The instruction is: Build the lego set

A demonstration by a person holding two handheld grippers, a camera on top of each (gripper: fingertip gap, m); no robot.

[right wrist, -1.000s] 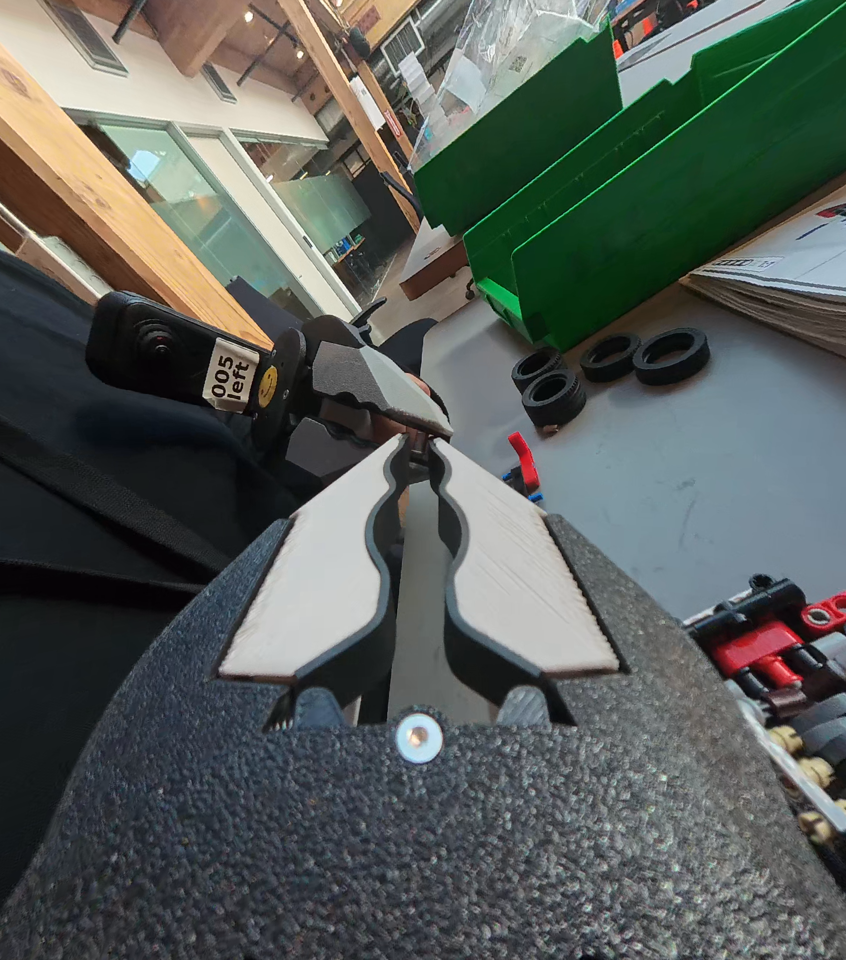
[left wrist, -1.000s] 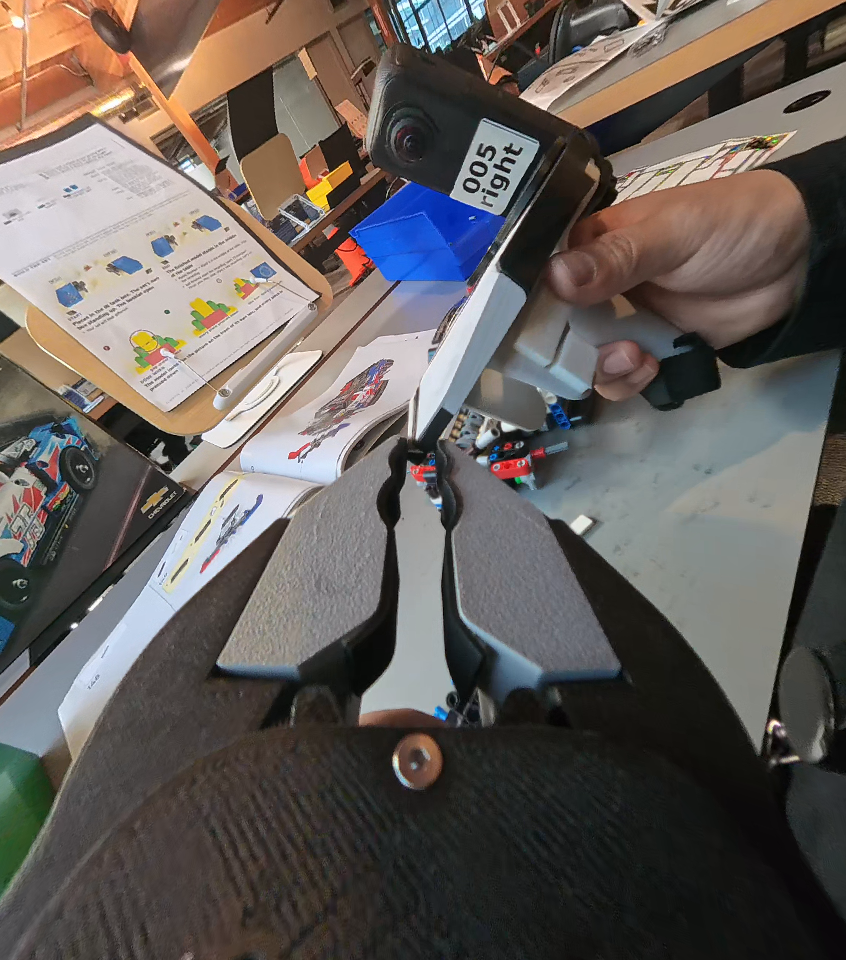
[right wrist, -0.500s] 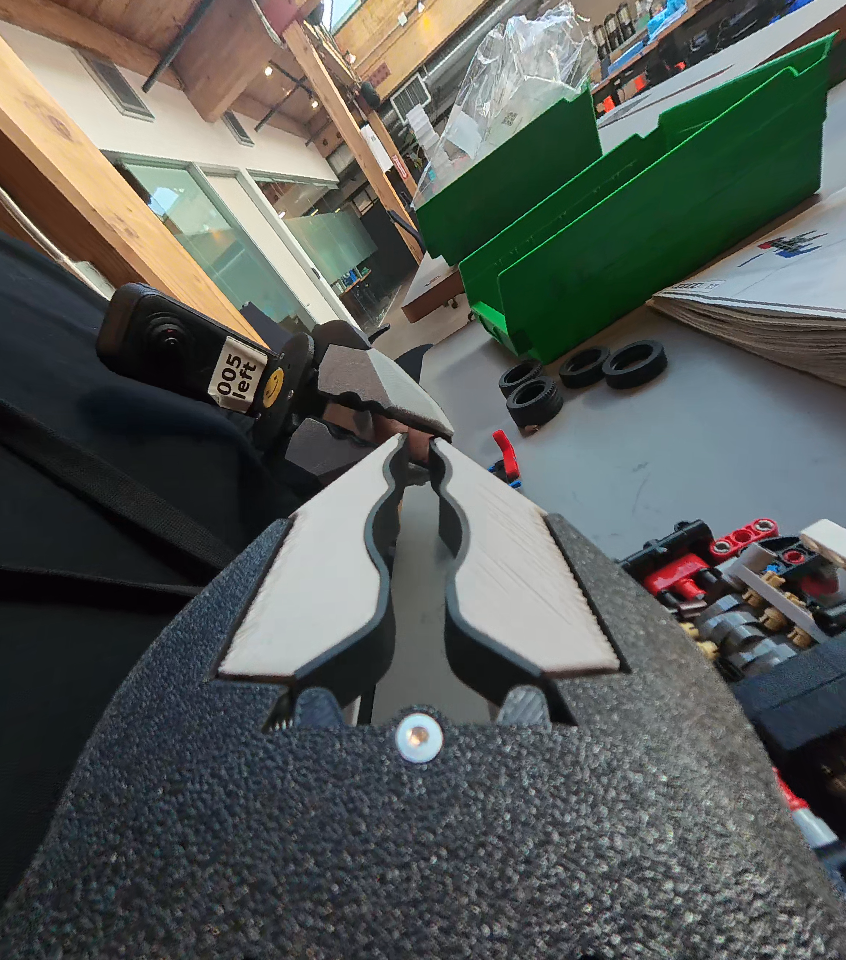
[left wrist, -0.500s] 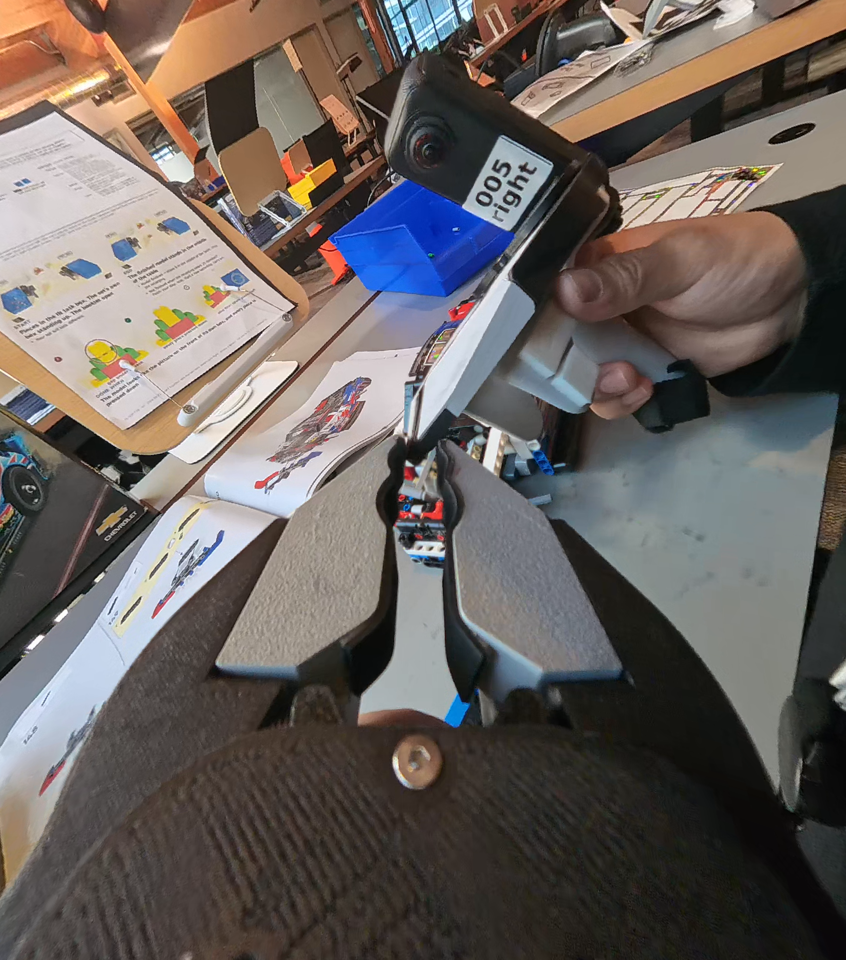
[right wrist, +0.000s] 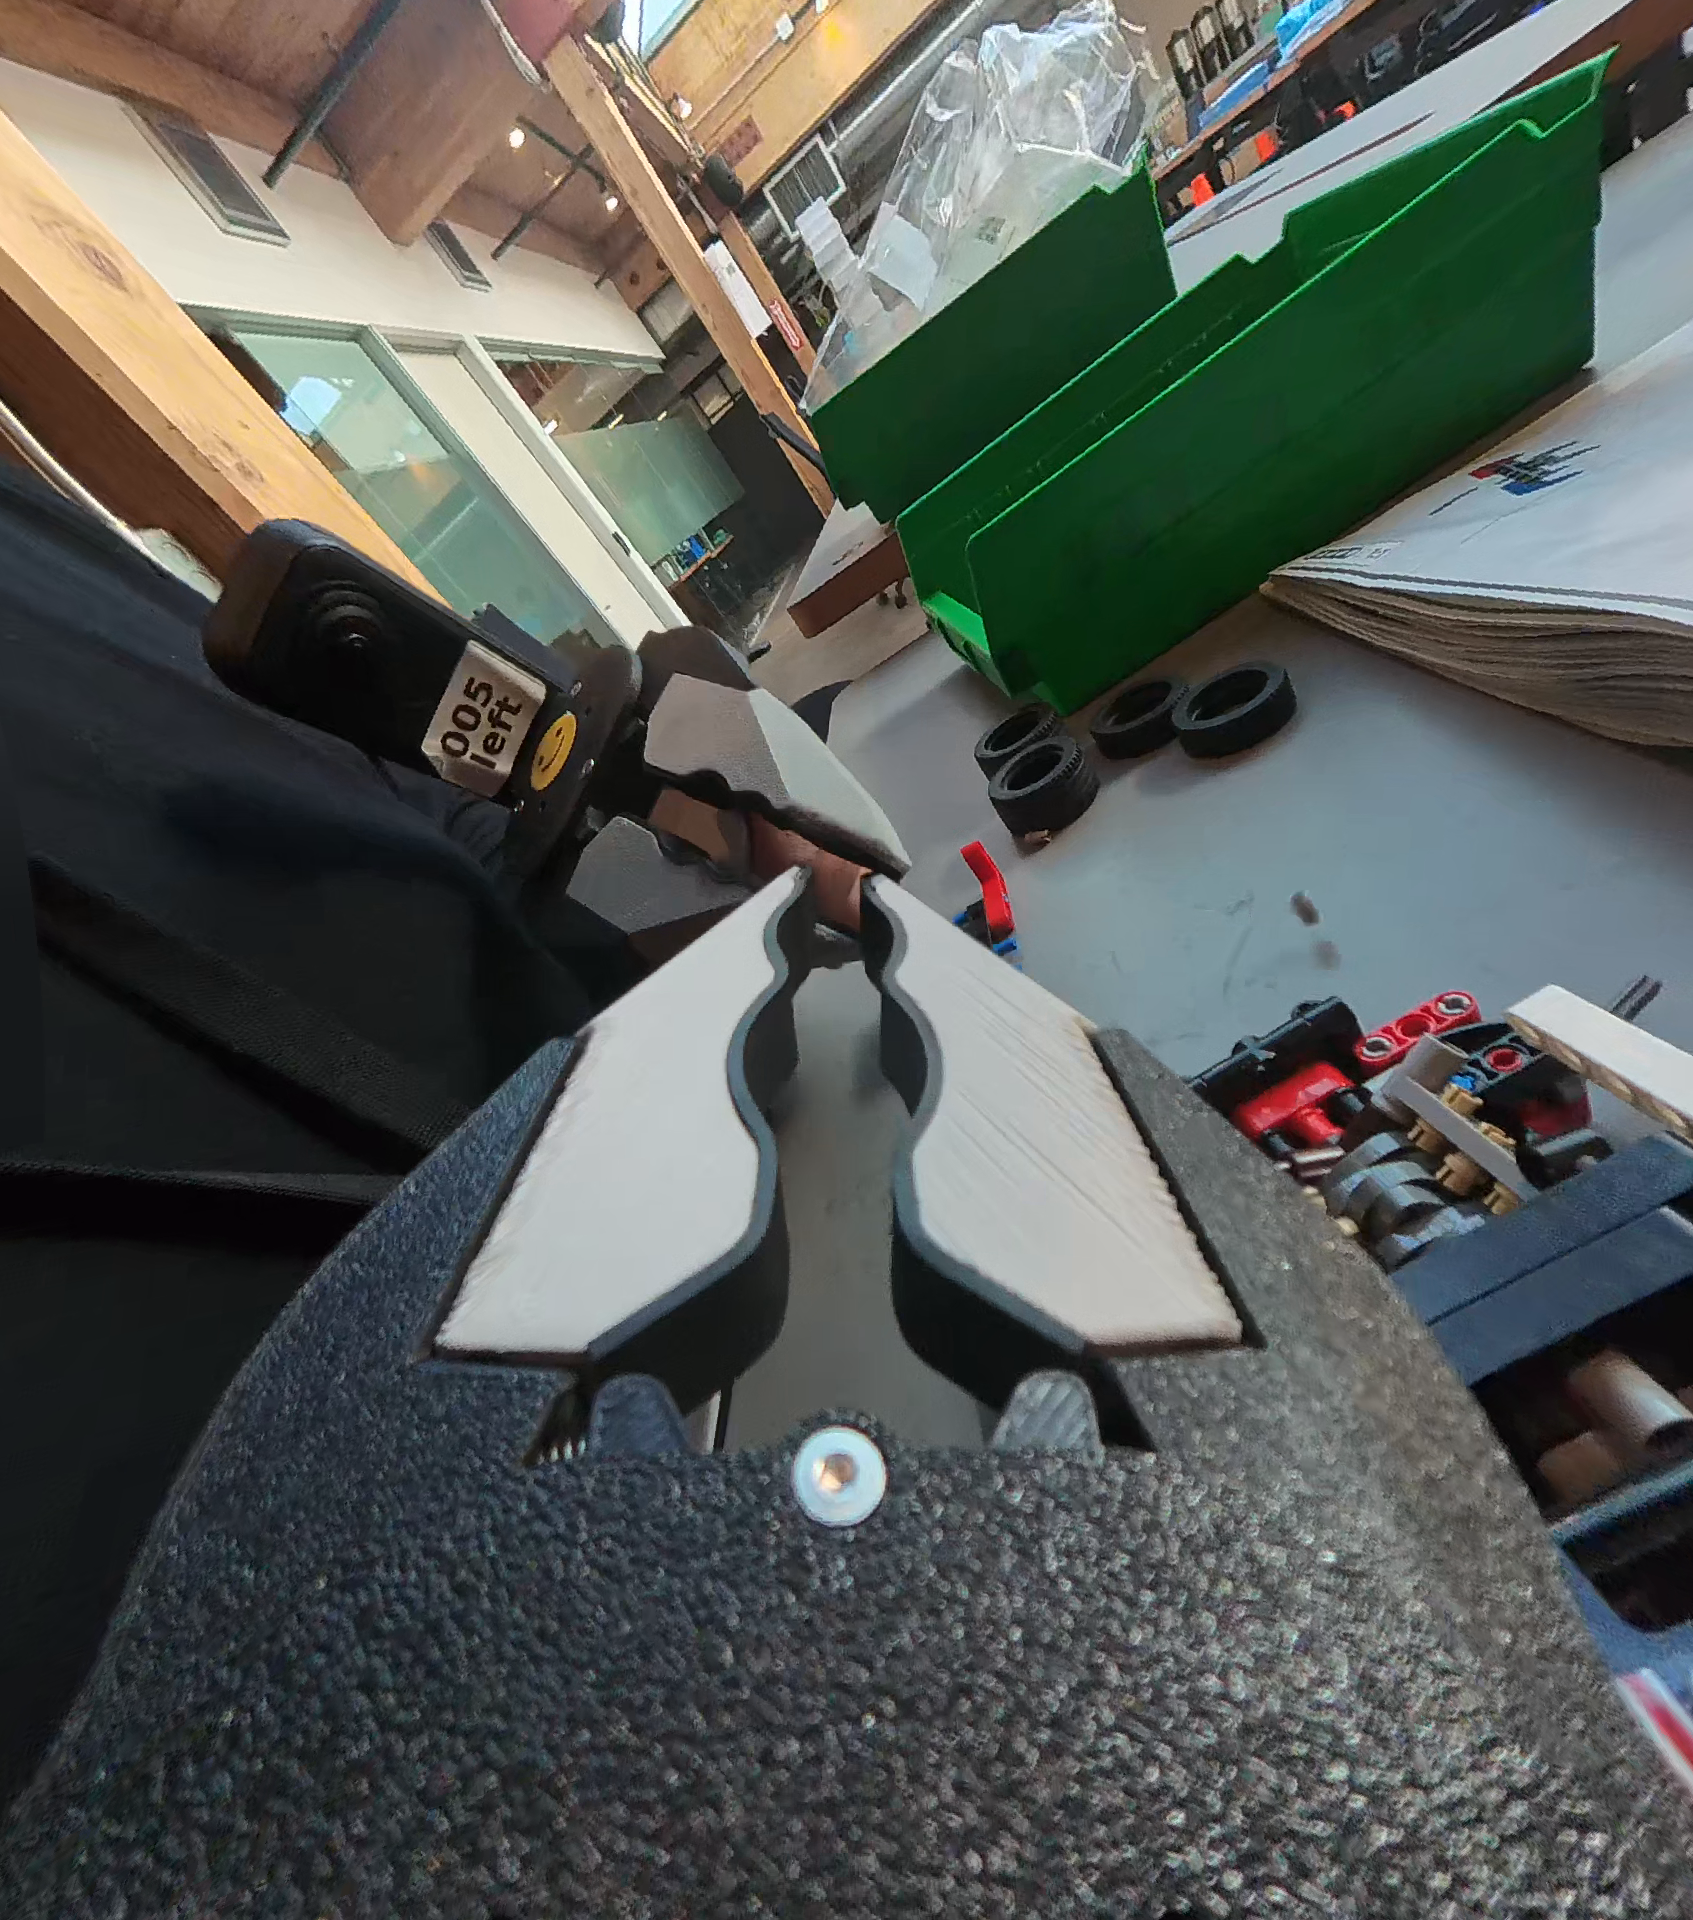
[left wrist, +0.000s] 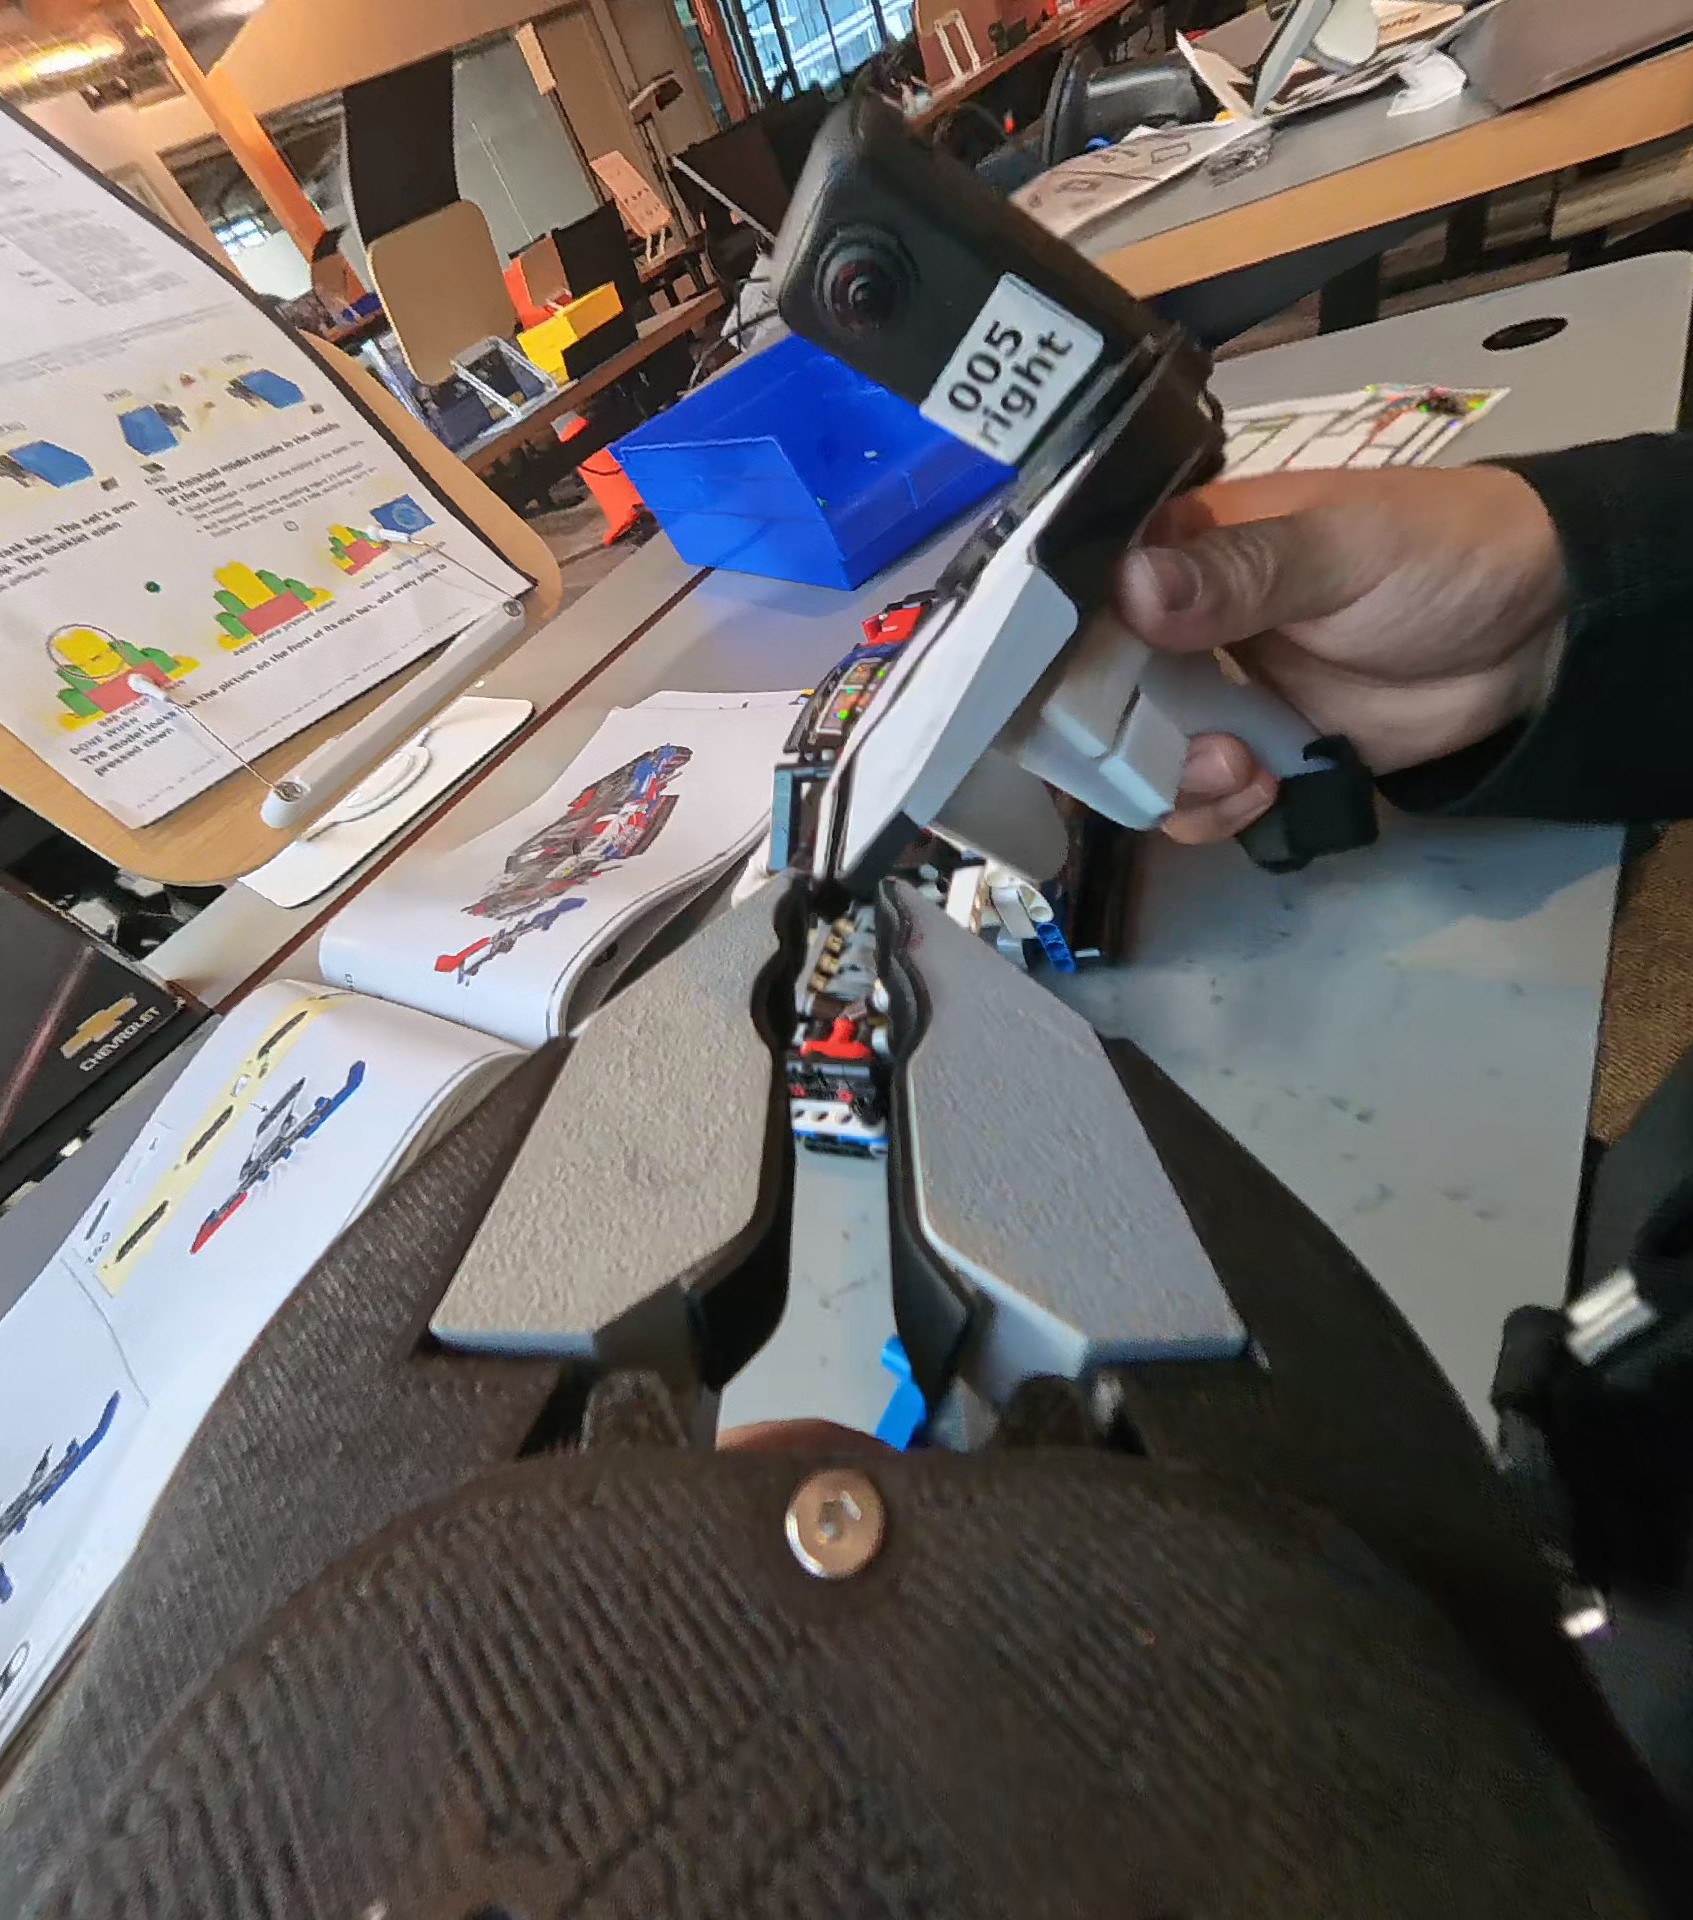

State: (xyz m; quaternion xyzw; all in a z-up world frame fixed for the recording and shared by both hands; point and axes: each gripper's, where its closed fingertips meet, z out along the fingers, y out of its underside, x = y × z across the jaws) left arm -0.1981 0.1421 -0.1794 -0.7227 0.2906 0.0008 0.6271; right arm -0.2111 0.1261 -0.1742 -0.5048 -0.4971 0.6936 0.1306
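Meeting tip to tip above the grey table point(left wrist: 1341, 1091), the left gripper point(left wrist: 834, 914) and right gripper point(right wrist: 834, 891) are both showing narrowly parted jaws, a slim gap at the tips; whether anything small is pinched there I cannot tell. Sitting on the table just beyond the left jaws, and to the right of the right jaws, is the half-built lego car point(right wrist: 1424, 1132). Lying farther out past the right jaws are four black tyres point(right wrist: 1133, 727), beside a green bin point(right wrist: 1237, 468) and an open instruction booklet point(left wrist: 551, 904).
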